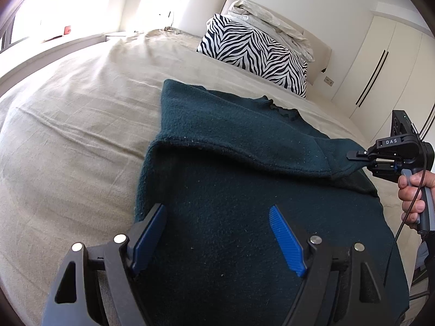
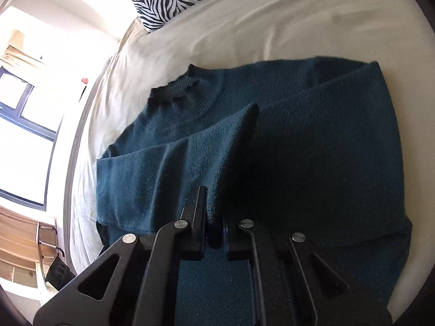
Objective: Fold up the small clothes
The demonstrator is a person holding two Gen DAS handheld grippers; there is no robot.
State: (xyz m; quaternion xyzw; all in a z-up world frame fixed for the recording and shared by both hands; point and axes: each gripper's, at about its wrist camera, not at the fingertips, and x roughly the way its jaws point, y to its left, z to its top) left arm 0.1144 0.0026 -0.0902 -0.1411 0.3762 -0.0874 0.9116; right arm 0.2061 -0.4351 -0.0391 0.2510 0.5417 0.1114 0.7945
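**Sleeve fold under way on the bed**

Nearest, in the left wrist view: left hand-held gripper [image 1: 217, 233] spread wide, blue pads [image 1: 285, 241] hovering over the lower body of the dark green sweater [image 1: 244, 203], nothing caught between them. Spread flat on the beige bed [image 1: 68, 135], collar [image 2: 187, 87] toward the headboard end.

Further right: right hand-held gripper [image 1: 353, 160] pressed together, pinching the end of the sleeve [image 1: 272, 157], a fold of fabric rising up out of the closed jaws in the right wrist view. Sleeve stretched crosswise over the chest, its hem forming a ridge. Person's hand [image 1: 413, 193] wrapped round the grip.

For a clean fold, probably best: keep the sleeve taut and level while carrying it across, lay the cuff square to the side seam, lower before letting go so no bulge forms. Left pads useful for pinning the body down against dragging; likely worth pressing on the near panel first. Risk: knit sliding on the smooth sheet and the hem skewing.

Beyond: zebra-print pillow [image 1: 252, 54] against the headboard, well apart from the sweater, pale bedding [image 1: 272, 24] heaped behind it
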